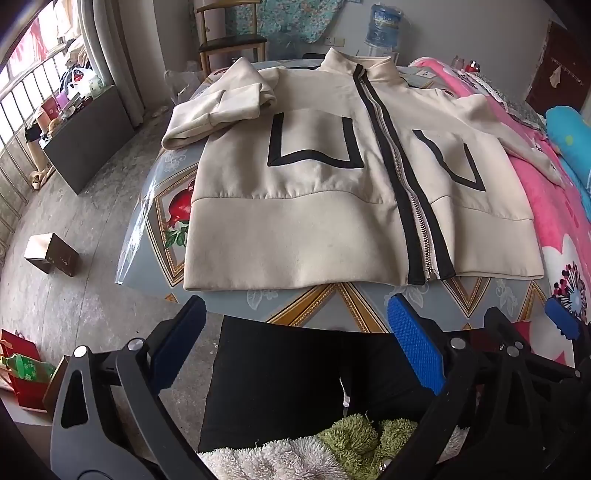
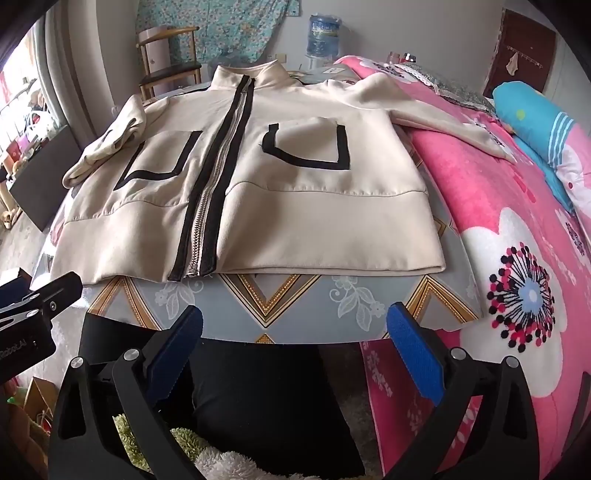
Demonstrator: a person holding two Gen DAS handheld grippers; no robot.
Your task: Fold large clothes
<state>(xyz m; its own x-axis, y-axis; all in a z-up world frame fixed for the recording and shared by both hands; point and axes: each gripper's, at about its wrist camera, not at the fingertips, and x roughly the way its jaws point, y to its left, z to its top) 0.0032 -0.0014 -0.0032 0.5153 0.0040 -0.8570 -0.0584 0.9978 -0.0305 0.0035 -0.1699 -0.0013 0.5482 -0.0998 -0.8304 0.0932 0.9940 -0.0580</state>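
A cream zip jacket [image 1: 295, 206] with black pocket outlines and a black-edged zipper lies flat, front up, on the patterned table [image 1: 332, 306]; it also fills the right wrist view as the jacket [image 2: 314, 206]. Its left sleeve [image 1: 218, 110] is folded in over the shoulder. The other sleeve [image 2: 443, 114] stretches onto the pink blanket. My left gripper [image 1: 295, 332] hangs open just short of the hem, nothing between its blue pads. My right gripper [image 2: 295, 332] is open too, near the table's front edge, also empty. Part of the right gripper [image 1: 561, 321] shows in the left wrist view.
A bed with a pink floral blanket [image 2: 517, 240] adjoins the table on the right. A wooden chair [image 1: 232, 40] and a water bottle [image 1: 384, 26] stand behind. A small box [image 1: 51, 254] lies on the floor at left. The person's dark trousers [image 1: 280, 380] are below.
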